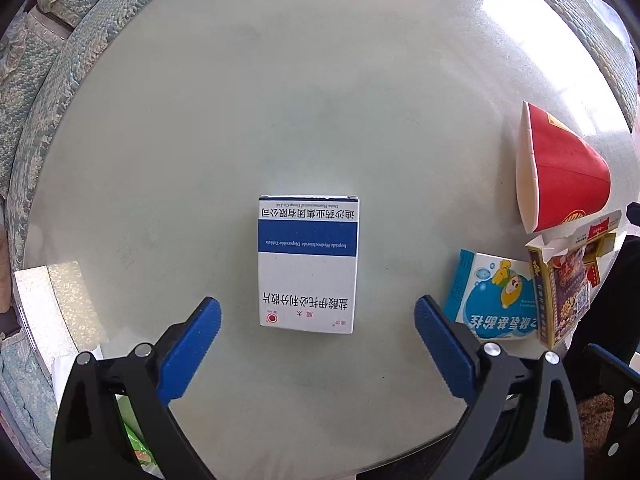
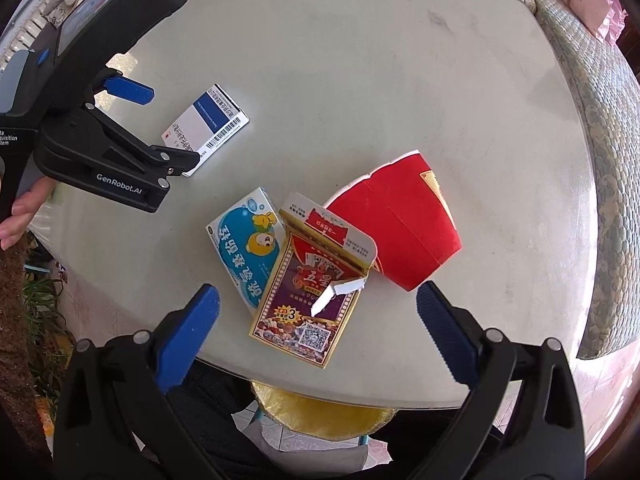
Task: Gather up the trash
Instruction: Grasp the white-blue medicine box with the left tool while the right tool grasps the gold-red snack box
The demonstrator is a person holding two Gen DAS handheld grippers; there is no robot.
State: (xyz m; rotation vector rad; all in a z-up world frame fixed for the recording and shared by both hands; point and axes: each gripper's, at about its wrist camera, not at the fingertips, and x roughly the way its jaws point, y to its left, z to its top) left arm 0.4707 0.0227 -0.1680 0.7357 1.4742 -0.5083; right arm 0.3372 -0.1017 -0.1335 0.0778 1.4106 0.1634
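Observation:
A white and blue medicine box [image 1: 307, 265] lies flat on the pale round table [image 1: 280, 100]. My left gripper [image 1: 318, 312] is open, its blue fingers either side of the box's near end, above it. The box also shows in the right wrist view [image 2: 206, 126], with the left gripper [image 2: 164, 126] over it. My right gripper [image 2: 318, 312] is open above an opened playing-card box [image 2: 308, 300]. A light blue cartoon box [image 2: 248, 248] lies to its left and a flattened red paper cup [image 2: 400, 224] to its right.
A patterned sofa [image 2: 600, 120] curves around the table's far side, with a pink packet [image 2: 588, 0] on it. A yellow round object [image 2: 320, 412] sits below the table's near edge. The red cup [image 1: 560, 172], cartoon box [image 1: 492, 296] and card box [image 1: 564, 280] lie at the right in the left wrist view.

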